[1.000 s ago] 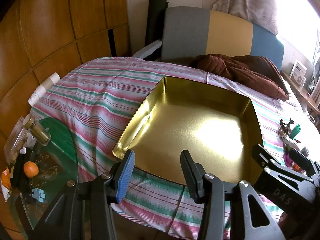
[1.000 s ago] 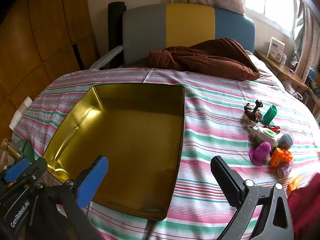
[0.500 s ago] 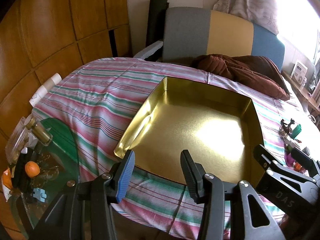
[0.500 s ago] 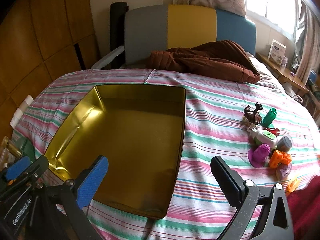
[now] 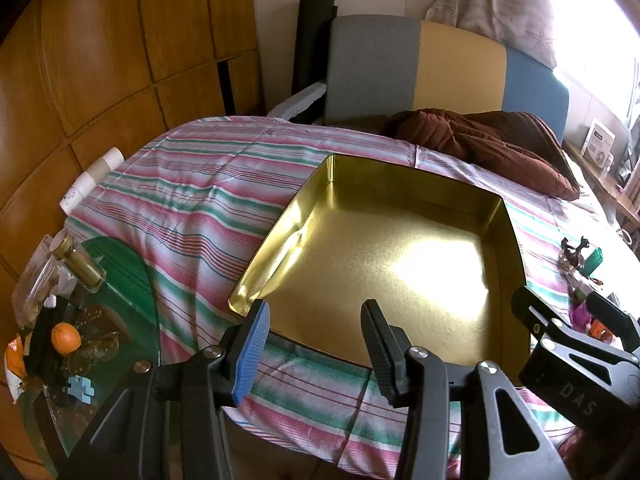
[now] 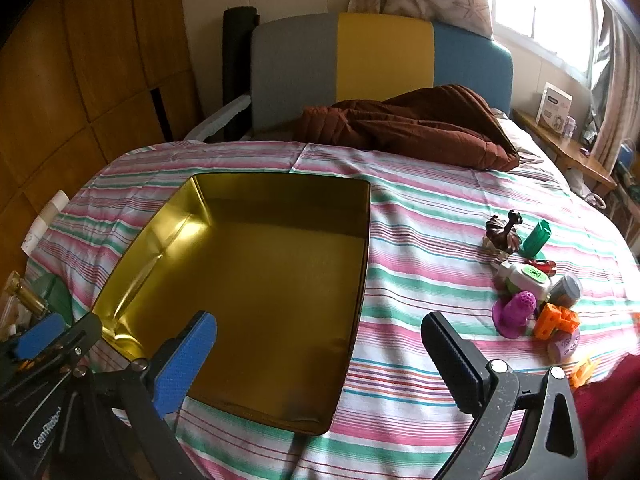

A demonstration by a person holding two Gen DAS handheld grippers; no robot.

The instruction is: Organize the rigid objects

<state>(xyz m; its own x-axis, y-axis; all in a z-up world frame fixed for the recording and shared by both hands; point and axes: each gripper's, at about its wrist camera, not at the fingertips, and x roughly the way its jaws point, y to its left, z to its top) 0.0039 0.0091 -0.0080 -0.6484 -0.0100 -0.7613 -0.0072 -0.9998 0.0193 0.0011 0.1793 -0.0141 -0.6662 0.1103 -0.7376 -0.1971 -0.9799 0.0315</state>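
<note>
A shallow gold metal tray [image 6: 362, 236] [image 5: 514, 236] lies bare on the striped cloth. To its right sits a cluster of small toys: a brown figurine [image 6: 502, 234], a green block [image 6: 537, 236], a white and green piece [image 6: 524, 276], a purple cone [image 6: 516, 312] and an orange block [image 6: 558, 322]. My right gripper [image 6: 320, 344] hangs open over the tray's near right corner, nothing between its fingers. My left gripper [image 5: 316, 332] stands open above the tray's near edge, holding nothing. The right gripper also shows in the left wrist view, its fingers [image 5: 560, 320] at the lower right.
A brown quilted cover [image 6: 412, 128] lies at the back before a grey, yellow and blue headboard [image 6: 380, 60]. Left of the cloth stands a glass side table [image 5: 92, 320] with a small bottle [image 5: 80, 264] and an orange fruit [image 5: 66, 338]. Wooden panels line the left wall.
</note>
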